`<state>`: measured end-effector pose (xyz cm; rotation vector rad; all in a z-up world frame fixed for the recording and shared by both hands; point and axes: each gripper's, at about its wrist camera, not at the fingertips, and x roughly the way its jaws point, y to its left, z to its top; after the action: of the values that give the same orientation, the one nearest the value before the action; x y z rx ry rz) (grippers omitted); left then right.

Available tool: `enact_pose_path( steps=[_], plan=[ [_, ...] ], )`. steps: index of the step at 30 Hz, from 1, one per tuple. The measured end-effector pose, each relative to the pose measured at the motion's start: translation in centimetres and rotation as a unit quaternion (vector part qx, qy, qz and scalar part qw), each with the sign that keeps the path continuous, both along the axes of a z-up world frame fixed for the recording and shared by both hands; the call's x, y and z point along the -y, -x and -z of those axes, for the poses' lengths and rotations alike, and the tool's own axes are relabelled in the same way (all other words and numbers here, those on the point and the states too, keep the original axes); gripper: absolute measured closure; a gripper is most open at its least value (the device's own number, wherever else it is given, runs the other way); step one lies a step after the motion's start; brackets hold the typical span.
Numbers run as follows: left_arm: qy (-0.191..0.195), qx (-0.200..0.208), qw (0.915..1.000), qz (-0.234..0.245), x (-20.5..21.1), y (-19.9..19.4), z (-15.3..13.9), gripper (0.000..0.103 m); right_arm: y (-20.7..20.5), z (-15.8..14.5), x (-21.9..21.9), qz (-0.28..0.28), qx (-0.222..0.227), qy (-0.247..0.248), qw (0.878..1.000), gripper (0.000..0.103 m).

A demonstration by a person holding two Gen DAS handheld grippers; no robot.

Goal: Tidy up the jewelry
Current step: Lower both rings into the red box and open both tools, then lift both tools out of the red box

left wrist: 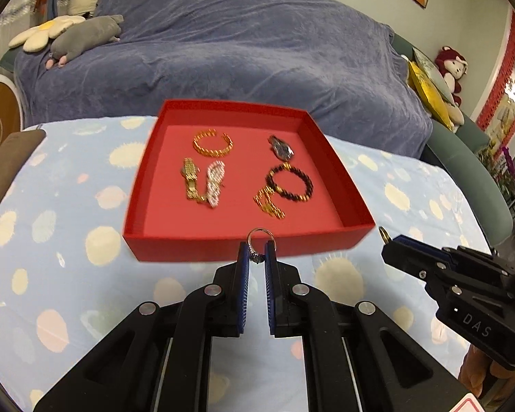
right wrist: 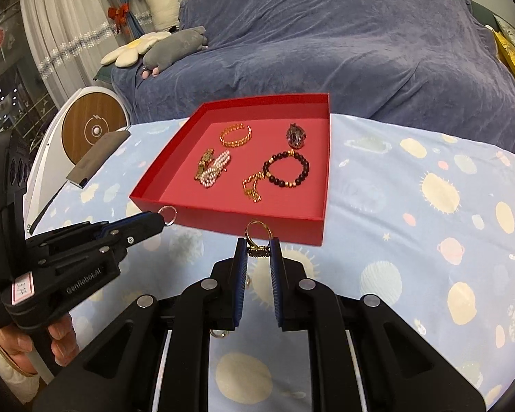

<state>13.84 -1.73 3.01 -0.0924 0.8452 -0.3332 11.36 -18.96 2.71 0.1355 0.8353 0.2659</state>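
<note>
A red tray (left wrist: 243,247) (right wrist: 223,218) stands on the pale blue patterned cloth. It holds a gold cuff (left wrist: 212,144), a gold watch (left wrist: 190,176), a pearl piece (left wrist: 216,183), a dark pendant (left wrist: 281,147), a dark bead bracelet (left wrist: 290,183) and a gold chain (left wrist: 269,204). My left gripper (left wrist: 256,257) is shut on a silver ring (left wrist: 260,237) just before the tray's near wall; it also shows in the right wrist view (right wrist: 161,221). My right gripper (right wrist: 259,252) is shut on a gold ring (right wrist: 257,231), also before the near wall.
A blue-covered sofa (left wrist: 223,51) with plush toys stands behind the table. A brown case (left wrist: 7,168) lies at the table's left edge. A small gold ring (right wrist: 219,333) lies on the cloth under my right gripper. A round wooden device (right wrist: 92,130) stands left.
</note>
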Motion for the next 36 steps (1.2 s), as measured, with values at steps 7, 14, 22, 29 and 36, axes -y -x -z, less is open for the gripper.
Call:
enact_pose_path(
  steps=[7, 14, 22, 29, 36],
  plan=[
    [-0.003, -0.001, 0.9994, -0.035, -1.2, -4.5, 0.3, 0.096, -4.6, 0.1, -0.6, 0.009, -0.001, -0.01, 1.0, 0.09],
    [-0.024, -0.017, 0.9989, -0.037, -1.7, -6.4, 2.8, 0.096, -6.8, 2.6, -1.2, 0.01, -0.023, 0.01, 1.0, 0.09],
    [-0.029, -0.02, 0.9983, -0.046, -1.2, -8.2, 3.7, 0.096, -8.1, 3.9, -2.1, 0.001, -0.02, 0.031, 0.999, 0.09],
    [-0.05, -0.026, 0.9975, -0.042, -0.4, -9.3, 4.9, 0.096, -10.2, 5.2, -2.5, -0.003, -0.018, 0.037, 0.999, 0.09],
    [-0.022, -0.023, 0.9975, -0.063, -2.1, -9.5, 4.1, 0.074, -9.6, 3.5, -2.0, 0.012, 0.008, 0.022, 1.0, 0.078]
  ],
)
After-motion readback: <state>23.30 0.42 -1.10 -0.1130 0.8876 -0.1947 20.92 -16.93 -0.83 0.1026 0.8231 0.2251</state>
